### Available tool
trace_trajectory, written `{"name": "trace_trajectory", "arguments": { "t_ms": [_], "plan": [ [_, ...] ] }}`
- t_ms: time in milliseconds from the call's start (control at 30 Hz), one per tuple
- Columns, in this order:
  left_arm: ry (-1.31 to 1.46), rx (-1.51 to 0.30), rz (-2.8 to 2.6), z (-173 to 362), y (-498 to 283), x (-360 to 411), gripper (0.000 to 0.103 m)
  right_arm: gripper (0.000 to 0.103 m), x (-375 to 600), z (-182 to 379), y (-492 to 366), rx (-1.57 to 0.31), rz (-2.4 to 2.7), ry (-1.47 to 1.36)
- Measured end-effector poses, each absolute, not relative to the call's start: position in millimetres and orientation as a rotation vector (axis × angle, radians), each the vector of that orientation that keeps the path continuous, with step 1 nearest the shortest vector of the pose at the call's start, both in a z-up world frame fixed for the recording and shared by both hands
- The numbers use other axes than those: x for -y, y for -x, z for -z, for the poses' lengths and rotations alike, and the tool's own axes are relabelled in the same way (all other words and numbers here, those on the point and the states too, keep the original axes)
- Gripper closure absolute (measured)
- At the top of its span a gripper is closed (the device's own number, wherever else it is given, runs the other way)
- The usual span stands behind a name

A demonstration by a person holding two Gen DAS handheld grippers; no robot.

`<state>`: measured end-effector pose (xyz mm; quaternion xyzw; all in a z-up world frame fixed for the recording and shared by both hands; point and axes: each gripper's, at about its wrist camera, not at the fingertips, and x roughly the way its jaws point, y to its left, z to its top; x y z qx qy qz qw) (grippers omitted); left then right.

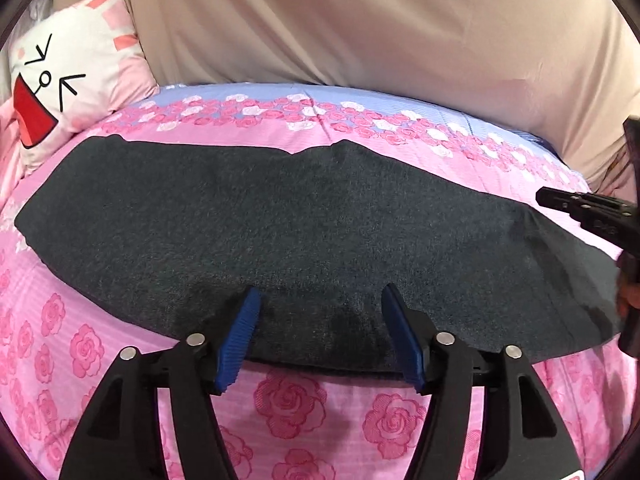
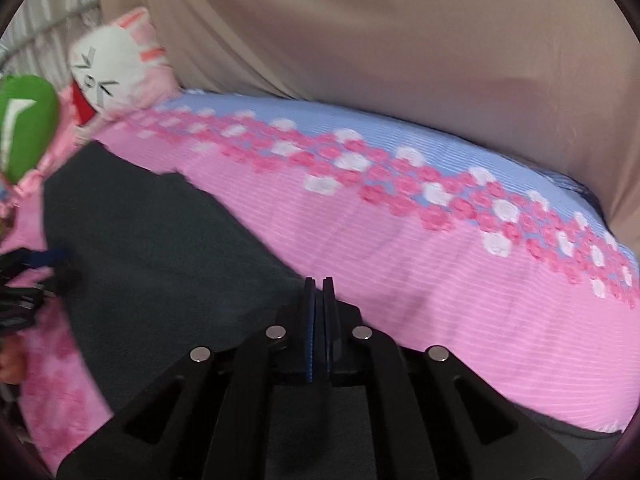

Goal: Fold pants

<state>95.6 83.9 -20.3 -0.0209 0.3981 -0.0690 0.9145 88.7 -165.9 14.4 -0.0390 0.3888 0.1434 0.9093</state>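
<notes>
Dark grey pants (image 1: 280, 232) lie flat and lengthwise across a pink rose-print bedsheet (image 1: 288, 400). My left gripper (image 1: 316, 300) is open, its blue pads (image 1: 240, 332) spread over the near edge of the pants, holding nothing. My right gripper (image 2: 319, 284) has its jaws closed together at the right end of the pants (image 2: 160, 248); whether cloth is pinched between them cannot be told. The right gripper also shows at the right edge of the left wrist view (image 1: 580, 208).
A white and pink cat cushion (image 1: 68, 80) lies at the far left of the bed. A green cushion (image 2: 24, 128) is at the left edge. A beige curtain (image 1: 360, 20) hangs behind the bed. A blue strip (image 2: 360, 128) borders the sheet's far side.
</notes>
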Motion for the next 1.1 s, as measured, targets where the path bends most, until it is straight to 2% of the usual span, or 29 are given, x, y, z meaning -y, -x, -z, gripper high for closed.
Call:
{"name": "trace_trajectory", "arguments": {
  "t_ms": [100,300,433,467,533,567,633,733,833,900,1000,1067,1100],
  "plan": [
    [0.063,-0.815,0.126,20,-96,-83,0.037,0.099,141,6,-107,-0.878,-0.272,0.168],
    [0.169,-0.74,0.129,14,-80,-104,0.037,0.099,82,-11,-122,-0.841,-0.453,0.09],
    [0.25,-0.732,0.146,16,-75,-118,0.037,0.099,37,12,-158,-0.905,-0.454,0.175],
    [0.265,-0.738,0.147,17,-75,-121,0.037,0.102,32,17,-170,-0.891,-0.41,0.206],
    [0.279,-0.744,0.146,19,-76,-122,0.037,0.102,30,14,-182,-0.886,-0.363,0.174],
    [0.279,-0.753,0.148,20,-77,-122,0.037,0.096,29,8,-183,-0.878,-0.379,0.132],
    [0.286,-0.753,0.154,21,-78,-122,0.036,0.096,13,-2,-182,-0.855,-0.465,0.095],
    [0.29,-0.755,0.159,22,-79,-120,0.034,0.1,-14,16,-198,-0.891,-0.464,0.204],
    [0.301,-0.751,0.164,23,-78,-120,0.034,0.102,0,11,-212,-0.862,-0.379,0.127],
    [0.31,-0.749,0.169,23,-77,-122,0.034,0.096,2,2,-205,-0.838,-0.422,0.055],
    [0.305,-0.752,0.166,23,-78,-121,0.034,0.099,-8,19,-205,-0.881,-0.41,0.171],
    [0.291,-0.754,0.159,22,-77,-118,0.034,0.099,4,11,-203,-0.873,-0.381,0.11],
    [0.291,-0.752,0.158,22,-77,-118,0.034,0.095,15,-1,-192,-0.838,-0.361,0.079]
  ]
}}
